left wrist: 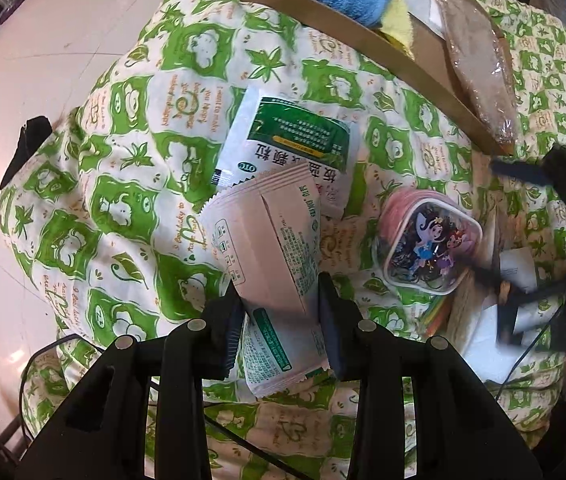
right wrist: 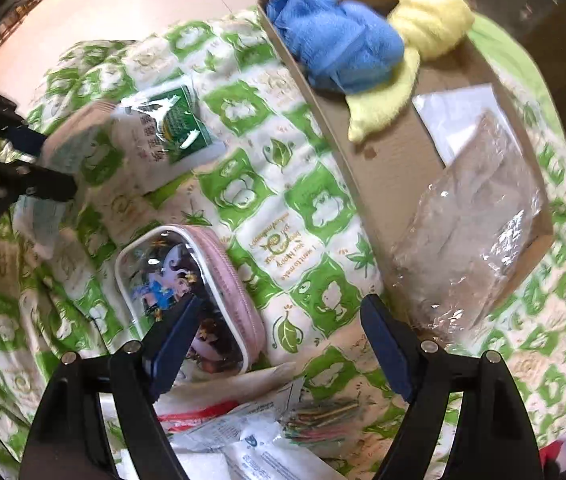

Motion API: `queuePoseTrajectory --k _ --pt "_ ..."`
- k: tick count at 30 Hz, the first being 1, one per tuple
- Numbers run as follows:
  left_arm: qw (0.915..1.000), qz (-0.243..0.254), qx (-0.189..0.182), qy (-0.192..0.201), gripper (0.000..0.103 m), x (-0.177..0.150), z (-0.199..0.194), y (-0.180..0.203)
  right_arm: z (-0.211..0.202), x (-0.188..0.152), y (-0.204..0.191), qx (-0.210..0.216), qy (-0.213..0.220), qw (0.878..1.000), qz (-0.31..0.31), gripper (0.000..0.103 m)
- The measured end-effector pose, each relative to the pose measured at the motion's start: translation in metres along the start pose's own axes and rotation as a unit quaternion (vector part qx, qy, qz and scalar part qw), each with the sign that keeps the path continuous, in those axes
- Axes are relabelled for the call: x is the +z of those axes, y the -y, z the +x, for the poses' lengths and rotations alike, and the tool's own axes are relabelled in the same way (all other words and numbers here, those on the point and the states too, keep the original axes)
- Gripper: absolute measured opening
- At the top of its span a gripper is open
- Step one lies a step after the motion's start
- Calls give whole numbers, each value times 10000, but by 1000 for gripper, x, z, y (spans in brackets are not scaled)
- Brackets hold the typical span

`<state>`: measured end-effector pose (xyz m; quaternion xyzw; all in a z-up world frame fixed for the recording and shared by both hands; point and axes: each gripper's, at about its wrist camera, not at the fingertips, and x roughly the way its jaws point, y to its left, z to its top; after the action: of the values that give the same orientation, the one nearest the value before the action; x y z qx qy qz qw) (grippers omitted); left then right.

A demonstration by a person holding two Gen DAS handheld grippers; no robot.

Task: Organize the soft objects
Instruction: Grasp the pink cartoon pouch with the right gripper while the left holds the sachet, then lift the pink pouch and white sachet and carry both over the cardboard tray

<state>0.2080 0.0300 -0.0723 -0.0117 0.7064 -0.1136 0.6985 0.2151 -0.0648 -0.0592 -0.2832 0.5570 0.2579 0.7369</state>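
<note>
My left gripper [left wrist: 281,300] is shut on a pale pink packet [left wrist: 271,248] with green print, held over the green-and-white quilt [left wrist: 131,216]. A green and white sachet [left wrist: 291,136] lies just beyond it. A pink cartoon pouch [left wrist: 429,246] lies to the right. My right gripper [right wrist: 279,320] is open and empty above the quilt [right wrist: 315,208], its left finger over the cartoon pouch [right wrist: 187,280]. The cardboard box [right wrist: 383,168] holds a blue cloth [right wrist: 335,48], a yellow cloth [right wrist: 423,32] and a clear plastic bag [right wrist: 471,216]. The left gripper [right wrist: 55,172] with its packet shows blurred at the left of the right wrist view.
Loose papers, wrappers and coloured sticks [right wrist: 323,416] lie on the quilt under my right gripper. The box [left wrist: 363,44] sits at the far side in the left wrist view. A pale floor [left wrist: 43,60] lies beyond the quilt's left edge. A black cable [left wrist: 43,360] runs near the front.
</note>
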Motion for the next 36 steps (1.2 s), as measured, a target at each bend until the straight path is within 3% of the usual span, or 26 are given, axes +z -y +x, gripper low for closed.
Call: queuePoseTrajectory --k 2,4,7,12,17,19,21,22,25,31,36 --pt "10000 1 31 8 34 2 0 0 3 -3 -21 61 -88 9988 -473 82" --pt "10000 -28 31 29 34 2 1 3 15 -4 -48 -188 -248 9948 -966 82" --pt "10000 -53 38 29 34 0 -2 0 37 -2 -68 -280 -415 9915 -1201 83" --pt "9999 -131 54 -17 34 -7 3 -13 59 8 -67 1 -495 9943 -948 84" --pt "9999 -160 42 16 34 -8 0 -18 40 -6 -46 -92 -309 9955 -888 84" --pt "9999 -140 41 26 34 -9 -2 -20 32 -8 -34 -394 -118 9970 -654 84" --pt "9999 -143 50 26 34 -10 -2 -16 26 -5 -34 -1041 145 9935 -427 84" --pt "9999 -147 56 26 34 -10 -1 -15 20 -3 -28 -1111 264 9931 -270 84" --pt "9998 -165 42 54 34 -10 -1 -12 12 -1 -22 -573 285 9979 -98 84" --pt "9999 -145 20 78 34 -12 -6 -7 11 7 -33 -712 266 9967 -276 84" --pt "9998 -184 -29 111 34 -8 -5 -6 40 16 -19 -550 46 9983 -173 84"
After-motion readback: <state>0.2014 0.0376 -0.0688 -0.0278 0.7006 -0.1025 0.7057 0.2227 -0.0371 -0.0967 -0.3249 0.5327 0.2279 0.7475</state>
